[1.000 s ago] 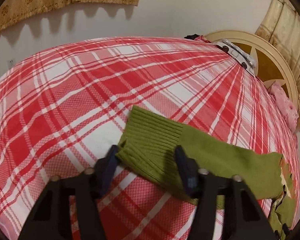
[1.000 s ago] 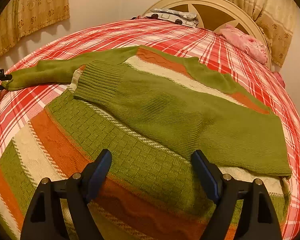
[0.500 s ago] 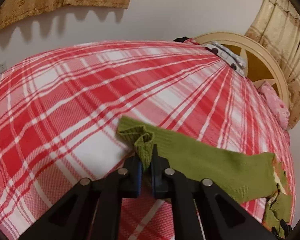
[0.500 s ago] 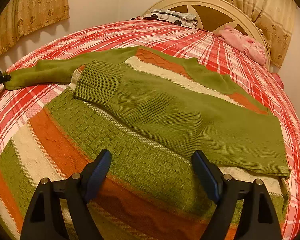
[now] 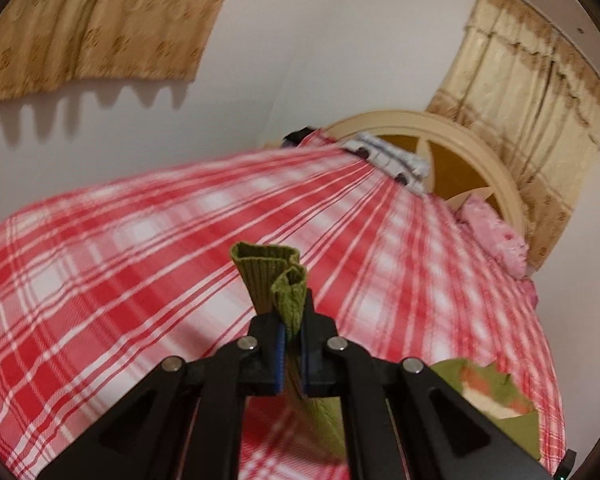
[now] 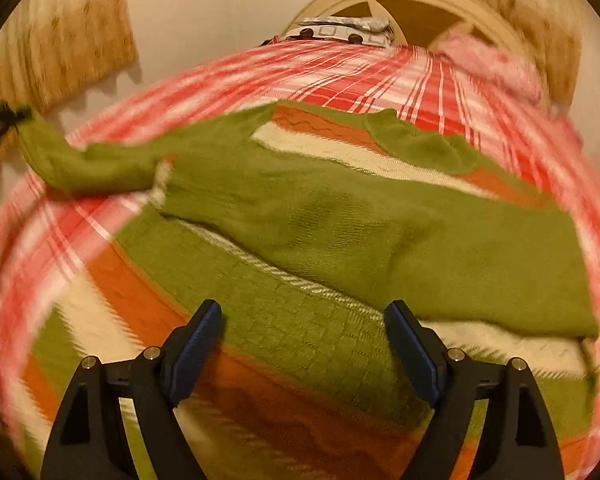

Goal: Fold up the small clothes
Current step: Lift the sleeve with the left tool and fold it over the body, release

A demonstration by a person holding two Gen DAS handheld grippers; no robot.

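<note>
A green, orange and cream striped knitted sweater (image 6: 300,312) lies spread on the bed, one green sleeve (image 6: 380,220) folded across its body. My left gripper (image 5: 290,320) is shut on the ribbed cuff (image 5: 268,276) of the other sleeve and holds it lifted above the bed. In the right wrist view that sleeve (image 6: 92,164) rises to the left gripper (image 6: 0,120) at the far left. My right gripper (image 6: 302,328) is open and empty, hovering over the sweater's lower body. Part of the sweater (image 5: 496,392) shows at the lower right of the left wrist view.
The bed has a red and white plaid cover (image 5: 120,264). A cream round headboard (image 5: 452,136) stands at its far end, with a pink cloth (image 5: 496,236) and a white patterned item (image 5: 388,160) by it. Curtains (image 5: 92,24) hang on the wall.
My left gripper closed on the sleeve cuff and has lifted it off the bed. My right gripper stayed open and shifted slightly over the sweater.
</note>
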